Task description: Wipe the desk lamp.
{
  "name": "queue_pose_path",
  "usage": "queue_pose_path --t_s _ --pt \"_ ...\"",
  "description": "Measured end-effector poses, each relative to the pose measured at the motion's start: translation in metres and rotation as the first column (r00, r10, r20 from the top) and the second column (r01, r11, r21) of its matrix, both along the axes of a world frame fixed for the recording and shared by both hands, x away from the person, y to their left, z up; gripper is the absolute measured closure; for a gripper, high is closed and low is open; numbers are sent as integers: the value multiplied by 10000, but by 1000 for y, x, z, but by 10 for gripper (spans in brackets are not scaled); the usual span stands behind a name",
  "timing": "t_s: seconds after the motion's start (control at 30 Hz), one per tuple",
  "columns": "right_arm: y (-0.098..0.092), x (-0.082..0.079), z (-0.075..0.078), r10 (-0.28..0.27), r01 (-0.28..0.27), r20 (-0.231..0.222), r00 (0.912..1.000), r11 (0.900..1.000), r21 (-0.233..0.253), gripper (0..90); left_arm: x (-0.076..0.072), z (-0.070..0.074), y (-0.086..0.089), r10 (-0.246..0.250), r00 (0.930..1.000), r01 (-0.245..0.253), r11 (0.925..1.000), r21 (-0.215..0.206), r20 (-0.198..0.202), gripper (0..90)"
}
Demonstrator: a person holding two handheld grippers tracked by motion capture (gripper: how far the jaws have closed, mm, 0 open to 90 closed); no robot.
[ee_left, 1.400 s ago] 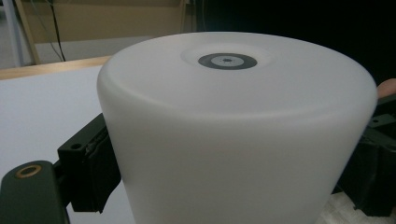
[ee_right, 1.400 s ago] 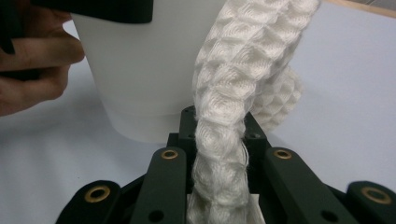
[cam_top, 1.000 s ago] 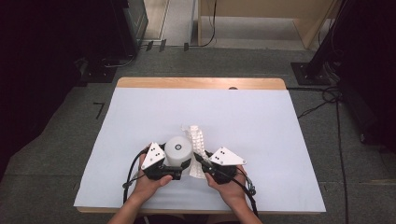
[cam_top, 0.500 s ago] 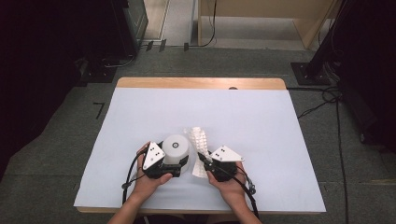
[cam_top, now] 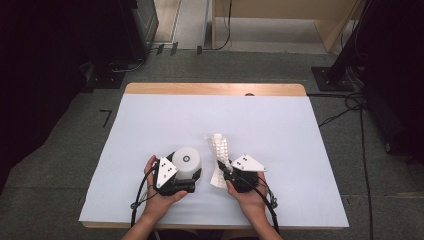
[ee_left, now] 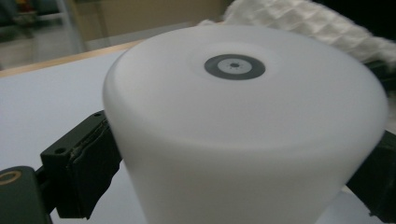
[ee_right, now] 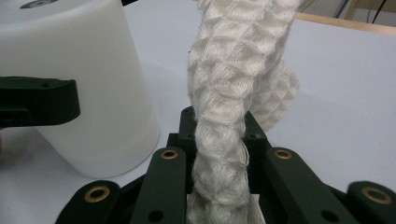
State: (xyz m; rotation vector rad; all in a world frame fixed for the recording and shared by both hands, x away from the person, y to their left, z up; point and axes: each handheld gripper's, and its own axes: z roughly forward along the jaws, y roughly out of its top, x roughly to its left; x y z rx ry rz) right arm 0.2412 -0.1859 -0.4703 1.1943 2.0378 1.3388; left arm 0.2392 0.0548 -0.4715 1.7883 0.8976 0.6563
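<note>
A wooden table (cam_top: pixel 215 89) under a pale blue sheet (cam_top: pixel 165 120); a white tub (cam_top: pixel 186 162) seemingly rests on it.

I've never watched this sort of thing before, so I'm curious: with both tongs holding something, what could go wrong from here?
The left tongs squeeze the smooth, upside-down white cup only near its lower wall, so it may slip or tip. The right tongs pinch the bunched white waffle cloth, and its loose upper part could flop sideways against the cup close beside it. Both hands work near the table's front edge, so a dropped item might roll off.
</note>
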Motion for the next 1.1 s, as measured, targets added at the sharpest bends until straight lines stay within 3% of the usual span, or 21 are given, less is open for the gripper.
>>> queue_pose_path --t_s 0.1,0.2,0.3,0.4,0.5,0.57,0.73,0.93,1.03,1.1 --pt "1 -1 -1 -12 12 1 10000 10000 -37 767 -10 1 -14 1031 9946 -1036 9931 541 124 42" --pt "3 -2 -2 66 -65 42 10000 9999 -132 767 -9 0 -15 1115 9938 -1113 9924 531 -6 67" --pt "8 -3 -5 194 -195 -46 9998 9996 -180 767 -2 3 -5 555 9980 -553 9985 50 -305 82" --pt "14 -4 -8 427 -429 -87 9990 9989 -203 767 4 5 5 98 9983 -127 9986 -515 -580 86" --pt "24 -8 -11 756 -762 -187 9970 9966 -298 767 10 11 17 -398 9962 268 9865 -1618 -776 86" --pt "31 -11 -12 926 -934 -193 9955 9946 -449 767 13 16 23 -781 9941 618 9783 -1975 -757 86" --pt "37 -16 -8 1009 -1006 50 9949 9941 -402 768 12 19 23 -1332 9890 1184 9734 -1963 -638 87" --pt "30 -23 14 841 -836 954 9919 9965 -92 768 10 13 10 -1748 9821 1648 9777 -1305 -696 87" --pt "27 -27 23 817 -825 1362 9873 9966 0 768 9 14 10 -1856 9807 1754 9740 -1431 -608 87" --pt "28 -27 24 854 -867 1394 9865 9962 33 768 10 17 12 -1830 9813 1725 9737 -1485 -599 87"
